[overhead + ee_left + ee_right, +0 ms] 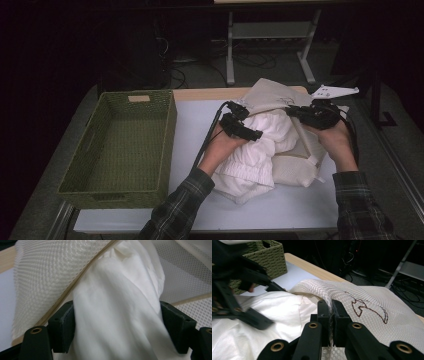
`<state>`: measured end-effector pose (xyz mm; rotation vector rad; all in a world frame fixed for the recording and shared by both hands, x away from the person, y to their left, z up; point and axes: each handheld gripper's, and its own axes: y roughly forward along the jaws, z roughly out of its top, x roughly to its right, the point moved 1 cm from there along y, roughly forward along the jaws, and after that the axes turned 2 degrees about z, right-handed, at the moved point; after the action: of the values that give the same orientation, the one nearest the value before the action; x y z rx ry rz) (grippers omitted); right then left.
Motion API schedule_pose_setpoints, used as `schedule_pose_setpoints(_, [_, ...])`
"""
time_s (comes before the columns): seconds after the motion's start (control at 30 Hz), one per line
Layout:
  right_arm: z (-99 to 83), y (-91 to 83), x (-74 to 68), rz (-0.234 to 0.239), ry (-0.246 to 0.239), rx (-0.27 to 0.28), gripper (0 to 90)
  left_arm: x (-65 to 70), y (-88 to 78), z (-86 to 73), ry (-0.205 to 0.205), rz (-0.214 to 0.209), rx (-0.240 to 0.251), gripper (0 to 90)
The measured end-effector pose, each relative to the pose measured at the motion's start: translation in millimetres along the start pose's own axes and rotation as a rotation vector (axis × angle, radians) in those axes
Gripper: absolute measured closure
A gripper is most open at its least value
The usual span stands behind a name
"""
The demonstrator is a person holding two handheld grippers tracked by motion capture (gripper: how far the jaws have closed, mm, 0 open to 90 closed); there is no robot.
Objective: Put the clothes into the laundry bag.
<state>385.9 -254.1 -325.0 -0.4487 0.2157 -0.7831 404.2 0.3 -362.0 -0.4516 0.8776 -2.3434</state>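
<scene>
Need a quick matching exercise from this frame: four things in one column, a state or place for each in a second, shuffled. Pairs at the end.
Things:
1. wicker basket
2. white garment
3. mesh laundry bag
4. grey plate

States or places:
A. edge pinched between shut jaws of the right gripper
B. bunched between the wide-apart jaws of the left gripper
C. on top of the right gripper
D. empty, at the table's left

Pairs: 1-D, 2-B, 3-A, 4-C

Left gripper [117,327] jaws wide apart — right gripper [331,315] jaws pinched together.
</scene>
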Motion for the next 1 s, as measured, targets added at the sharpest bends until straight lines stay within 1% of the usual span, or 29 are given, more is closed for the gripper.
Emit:
schedule_pose_setpoints(0.17, [-0.7, 2.0, -1.3, 0.001, -0.005, -0.010, 86.1, -0.8, -22.0, -10.0, 0.014, -0.007, 0.005, 21.4])
schedule_pose_setpoints(0.27, [-0.1, 3.1, -0.8, 0.002, 0.000, -0.005, 86.1, -1.5, -35.1, -16.7, 0.027, -0.006, -0.001, 21.2])
schedule_pose_setpoints(0.47, [-0.4, 6.5, -2.5, 0.005, -0.008, -0.016, 86.1, -4.0, -55.8, -35.1, 0.027, 0.003, -0.002, 21.3])
schedule_pose_setpoints(0.53, [-0.5, 6.5, -2.3, 0.007, -0.005, -0.019, 86.1, -5.3, -59.4, -42.2, 0.025, 0.008, -0.007, 21.3])
schedule_pose_setpoints(0.6, [-0.5, 5.6, -1.7, 0.006, -0.001, -0.015, 86.1, -5.7, -61.0, -50.1, 0.016, 0.004, -0.007, 21.3])
schedule_pose_setpoints(0.73, [-1.5, 5.1, -2.3, 0.002, -0.003, -0.019, 86.1, -3.2, -63.4, -66.0, 0.010, -0.002, -0.018, 21.2])
schedule_pose_setpoints(0.8, [-1.6, 4.6, -3.0, 0.001, -0.008, -0.022, 86.1, -1.4, -65.0, -73.7, 0.009, 0.004, -0.020, 21.0])
schedule_pose_setpoints(0.87, [-1.7, 4.3, -2.9, 0.001, -0.007, -0.023, 86.1, -1.3, -66.6, -80.9, 0.000, 0.009, -0.021, 20.8])
schedule_pose_setpoints(0.9, [-1.6, 4.6, -3.0, 0.000, -0.008, -0.022, 86.1, -1.7, -67.1, -83.7, 0.000, 0.010, -0.029, 20.7])
schedule_pose_setpoints(0.93, [-1.6, 4.9, -3.3, 0.000, -0.009, -0.023, 86.1, -2.4, -67.8, -86.3, 0.002, 0.018, -0.037, 20.3])
schedule_pose_setpoints(1.0, [-2.4, 5.7, -4.5, -0.001, -0.014, -0.031, 86.1, -4.1, -70.3, -91.4, -0.006, 0.029, -0.037, 20.1])
